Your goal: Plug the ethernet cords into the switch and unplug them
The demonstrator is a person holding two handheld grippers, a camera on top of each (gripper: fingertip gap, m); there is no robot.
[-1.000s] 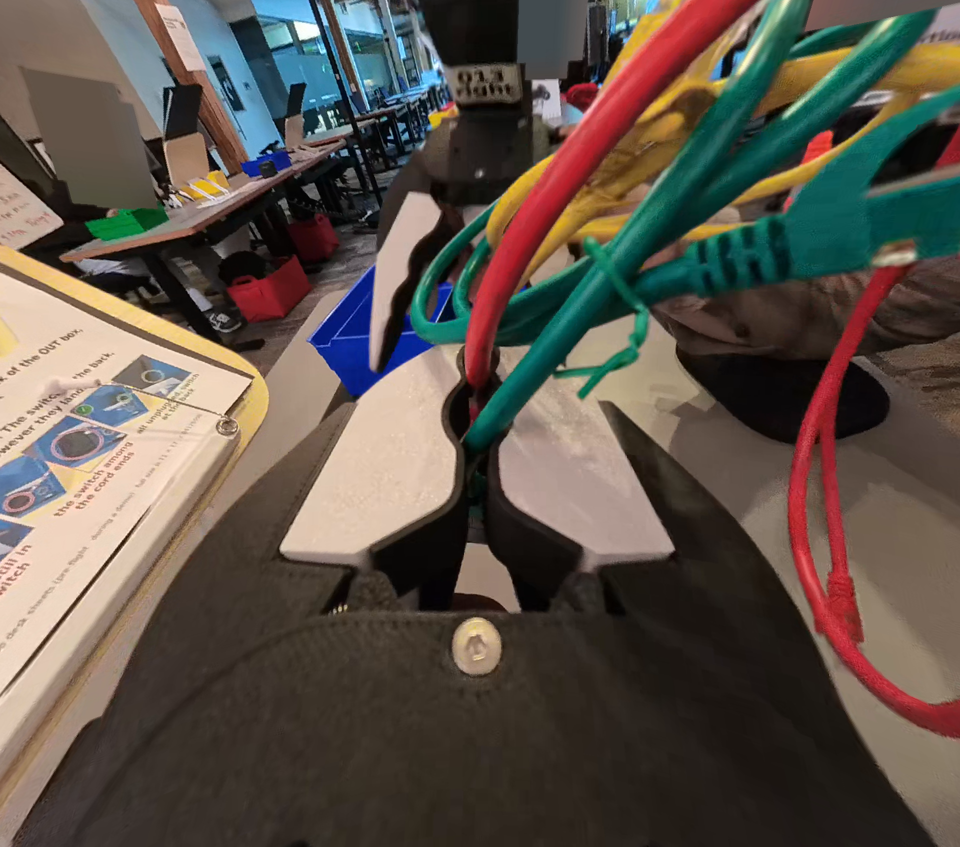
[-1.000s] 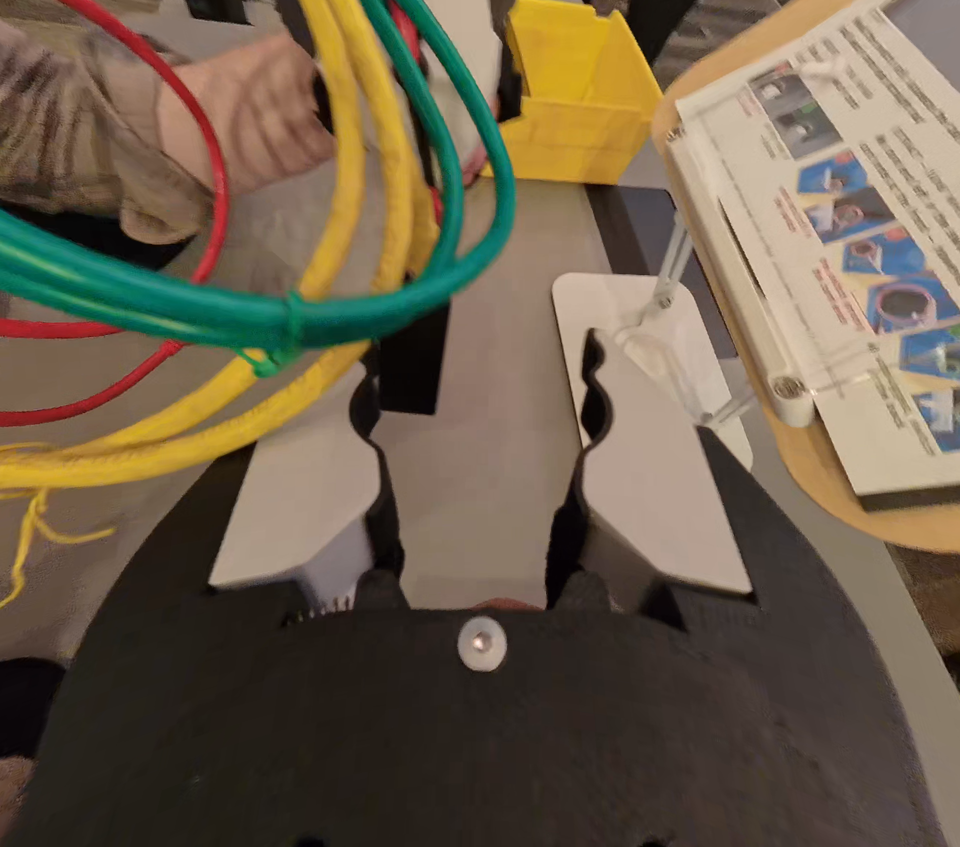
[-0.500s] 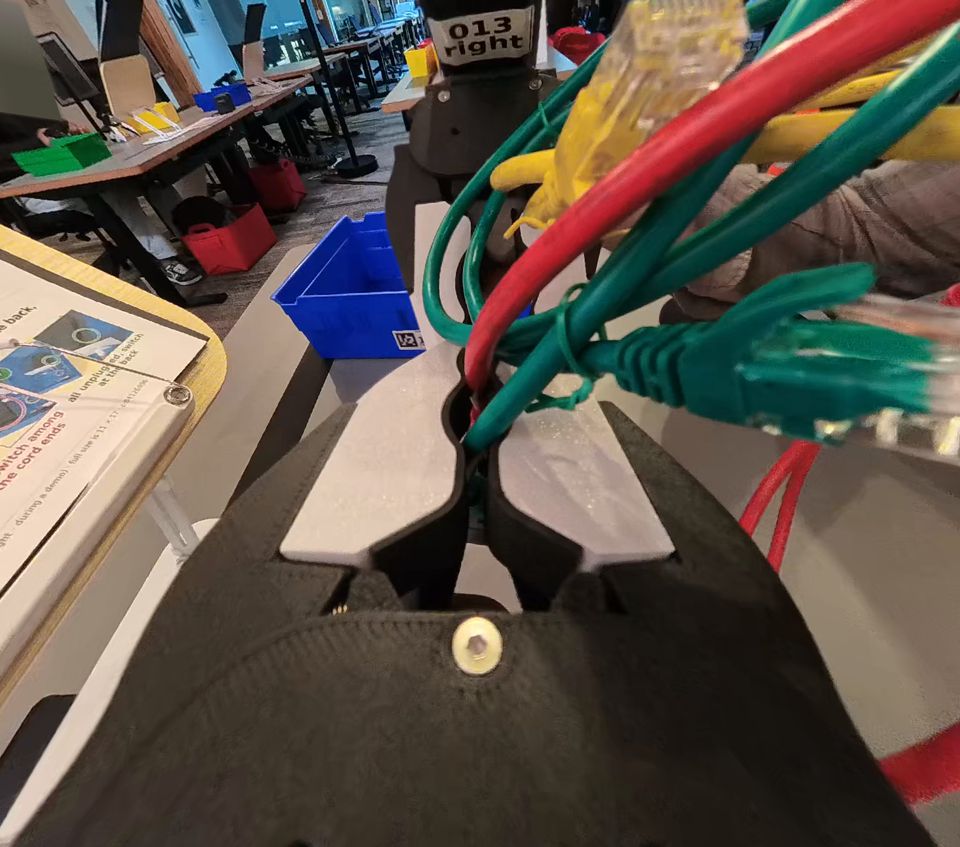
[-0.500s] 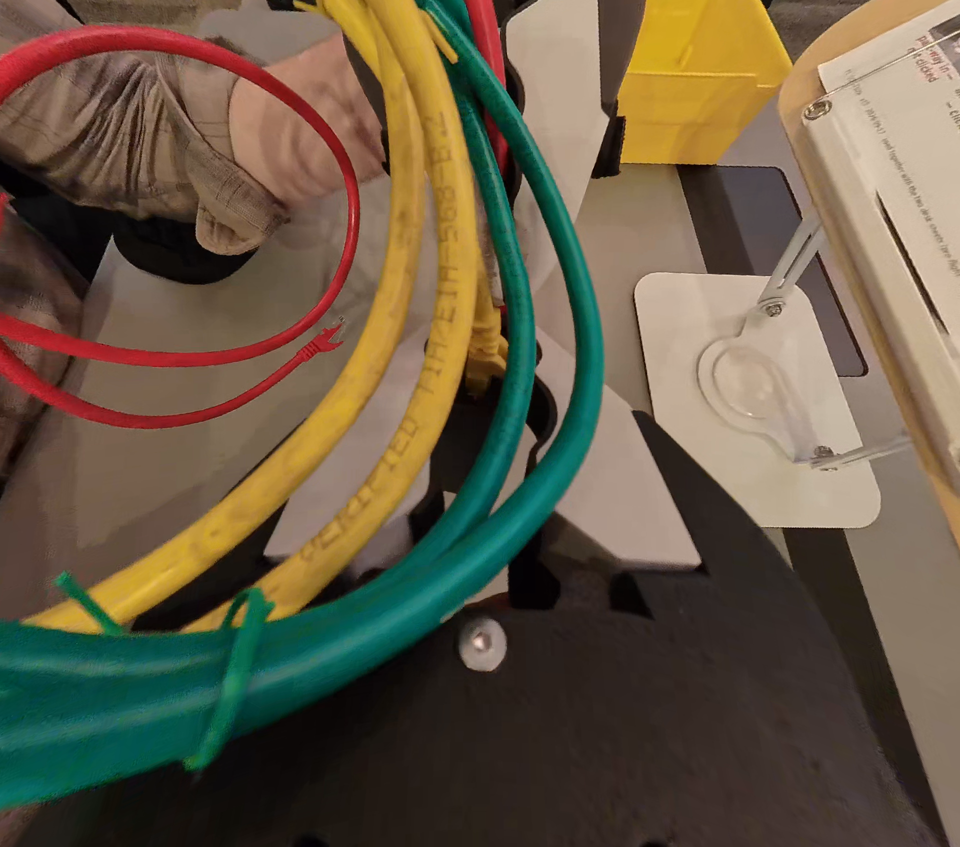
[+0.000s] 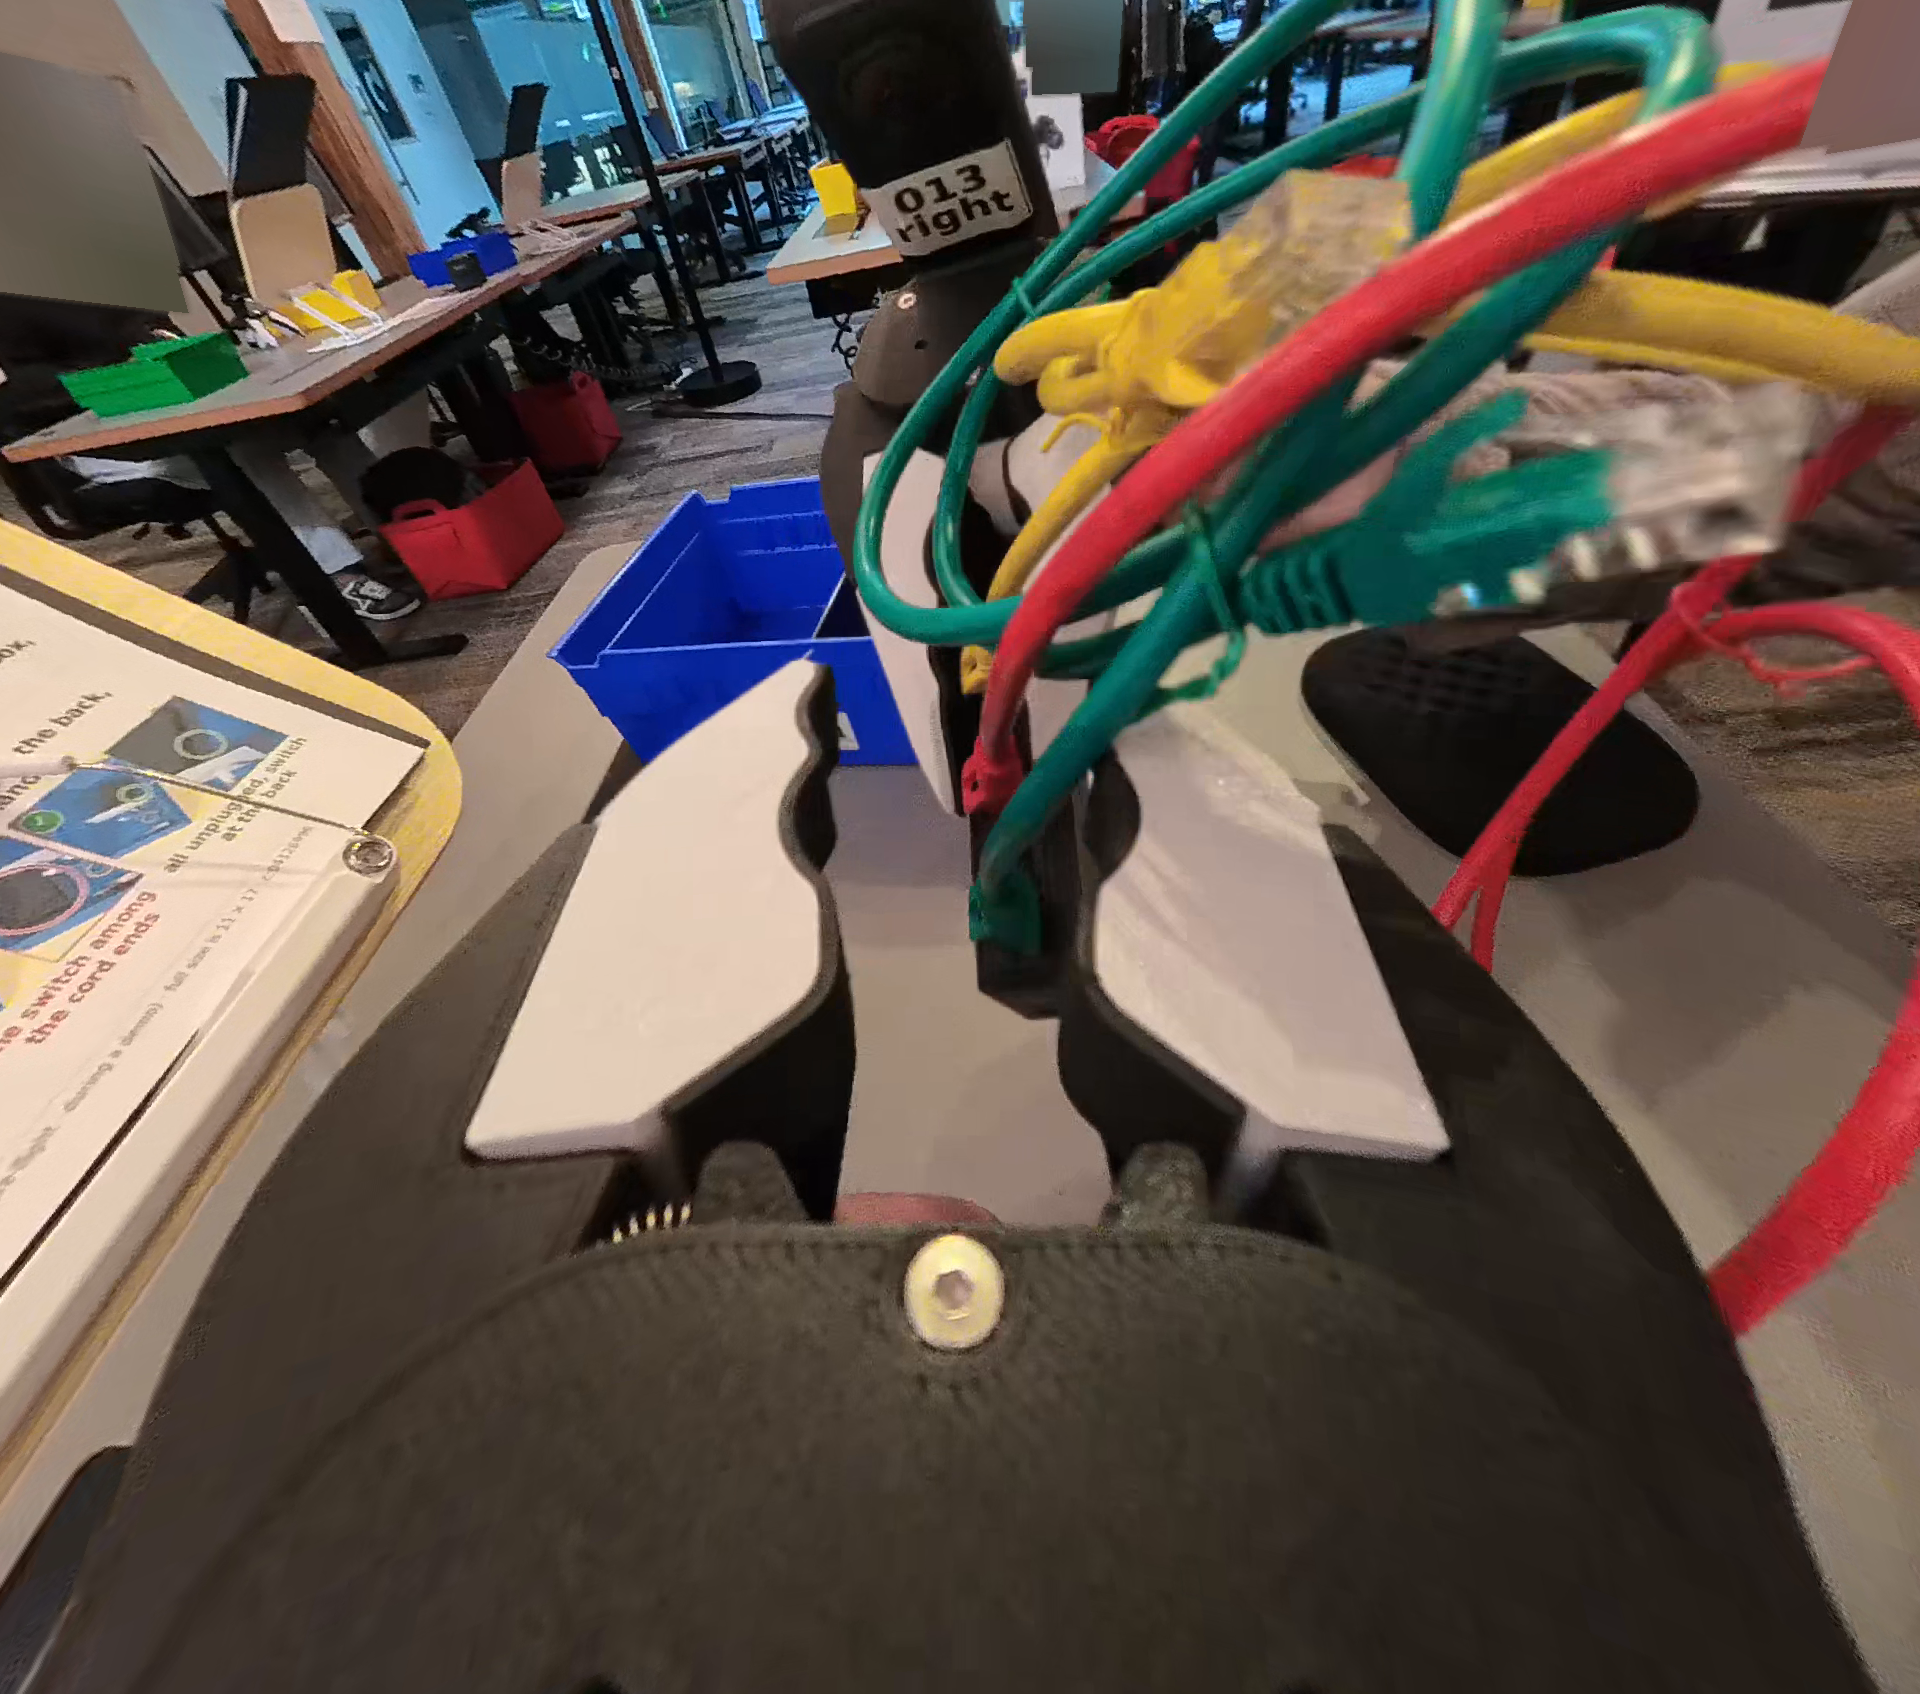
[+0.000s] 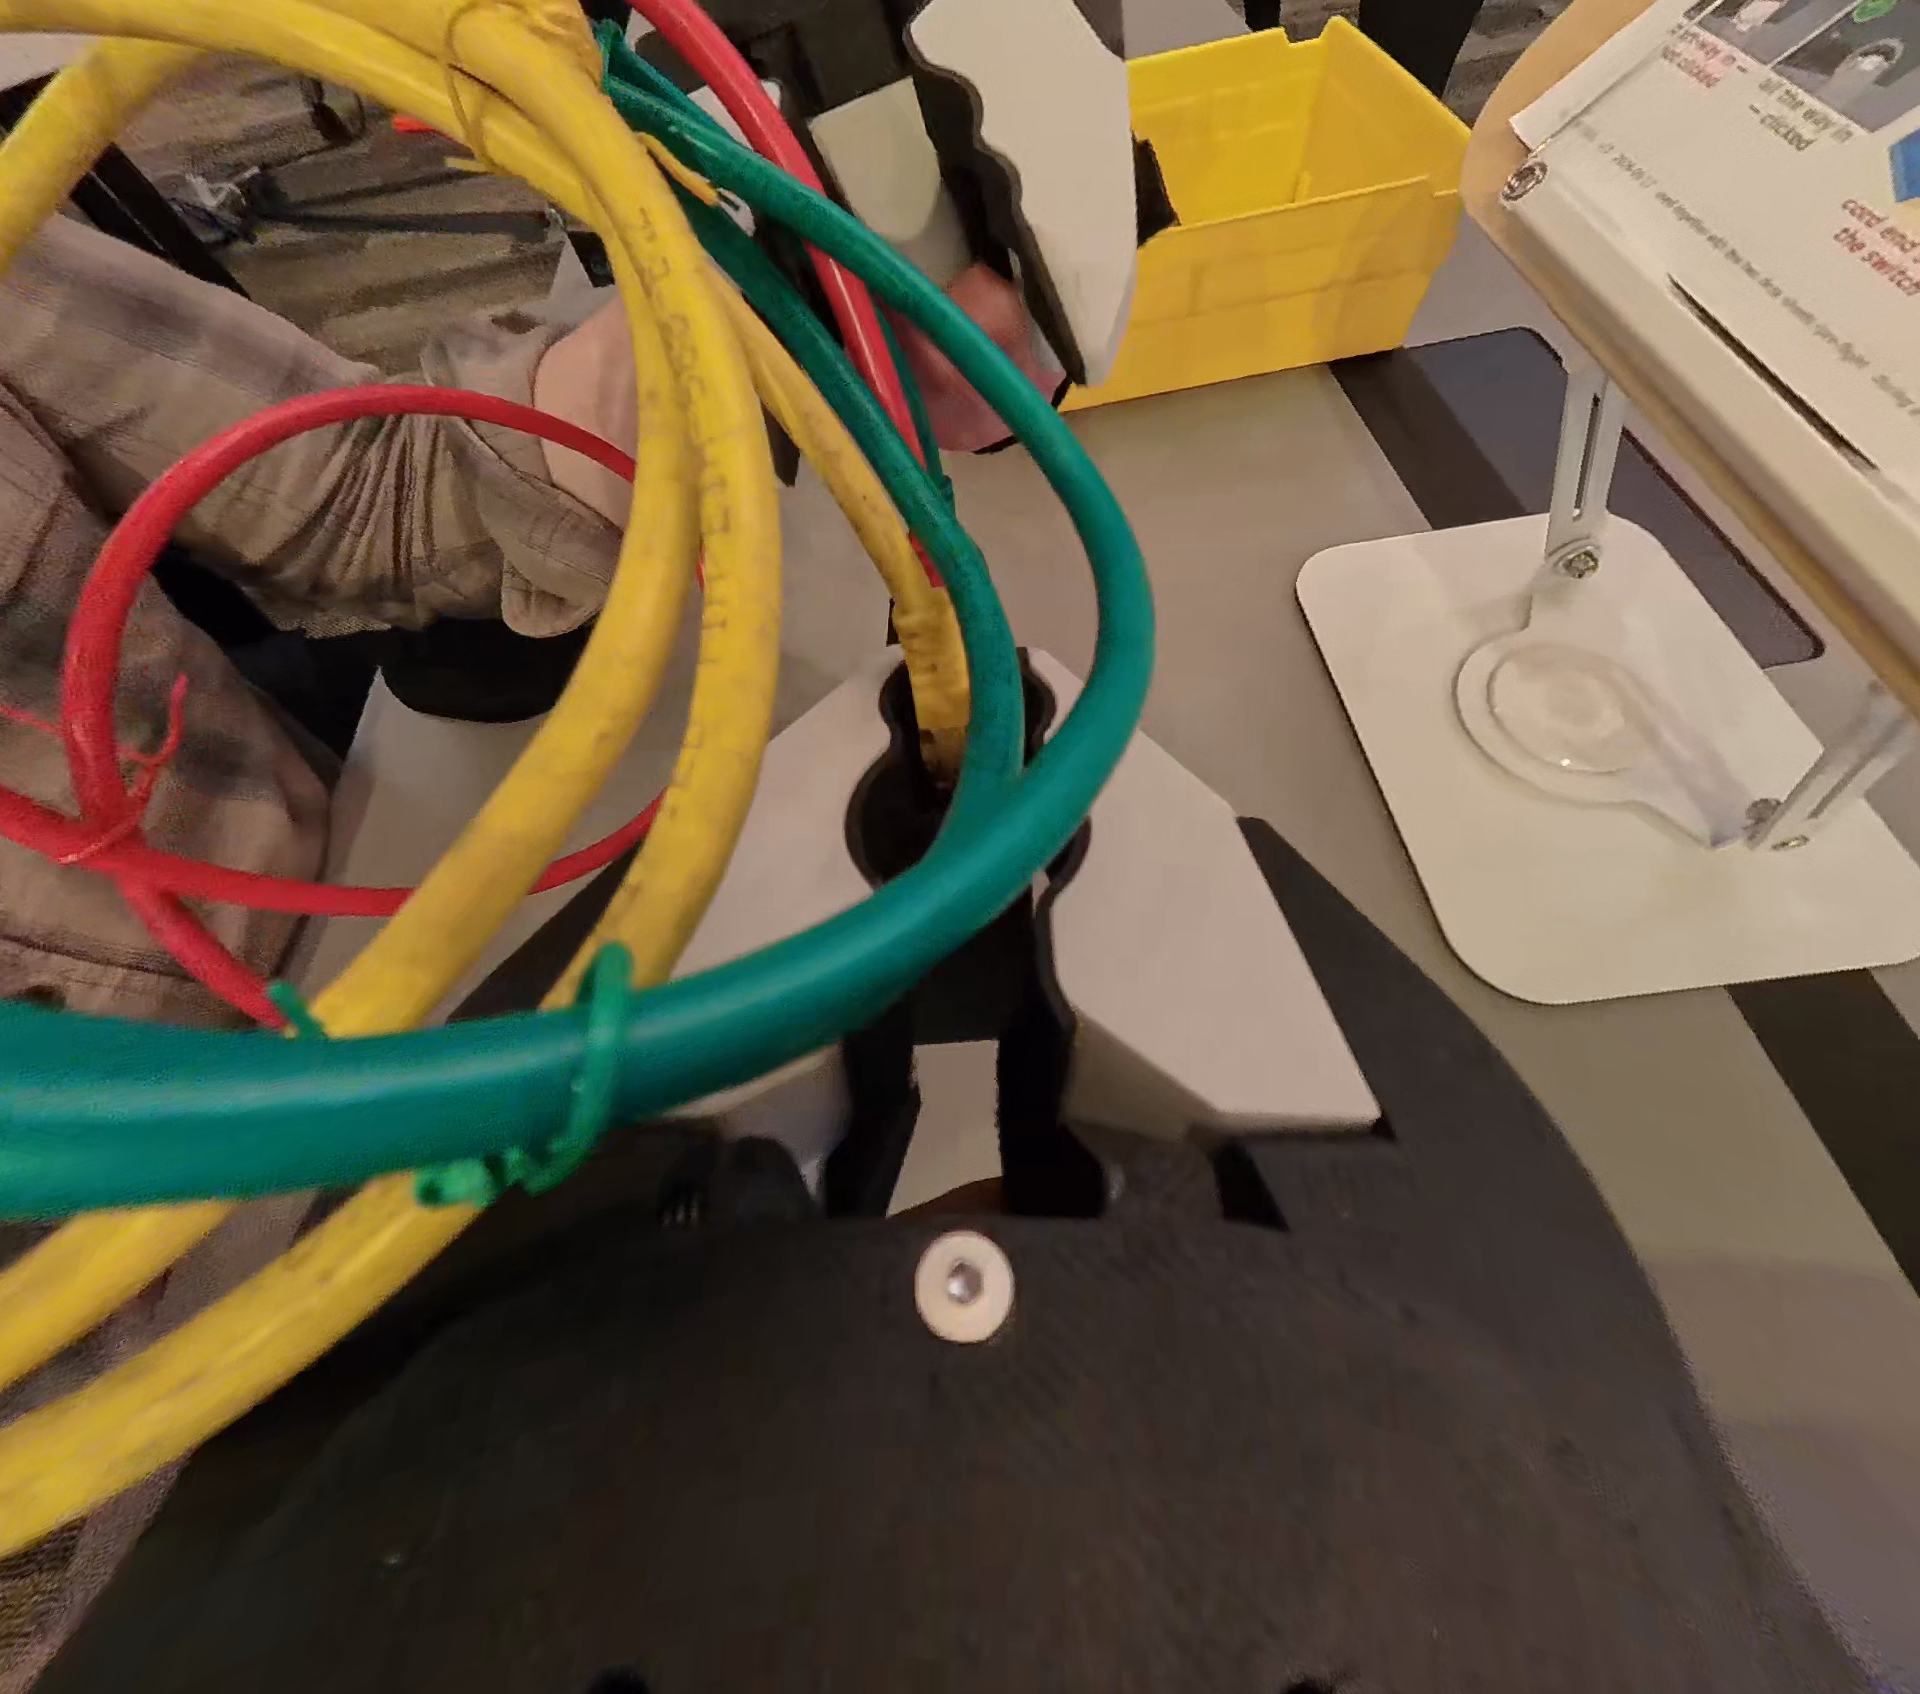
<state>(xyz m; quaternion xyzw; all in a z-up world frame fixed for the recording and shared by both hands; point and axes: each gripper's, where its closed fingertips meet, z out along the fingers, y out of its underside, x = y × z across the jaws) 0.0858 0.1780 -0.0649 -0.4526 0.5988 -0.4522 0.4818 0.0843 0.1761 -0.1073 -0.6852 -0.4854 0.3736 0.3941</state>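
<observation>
A thin black switch has green, red and yellow ethernet cords plugged into it, looping up in a tangle. Free green and yellow plugs hang loose. My right gripper is shut on the switch, with the yellow and green cords rising from its jaws. My left gripper is open, the switch lying between its fingers next to the right one. Each gripper shows facing the other: the right, the left.
A blue bin and a yellow bin stand at opposite ends of the grey table. An instruction board on a white stand base is at the side. A person's sleeve lies behind the cords. Some 5 centimetres of space lies between my two pairs of fingers.
My right gripper came in open and shut on the switch. My left gripper, shut on it before, has now opened.
</observation>
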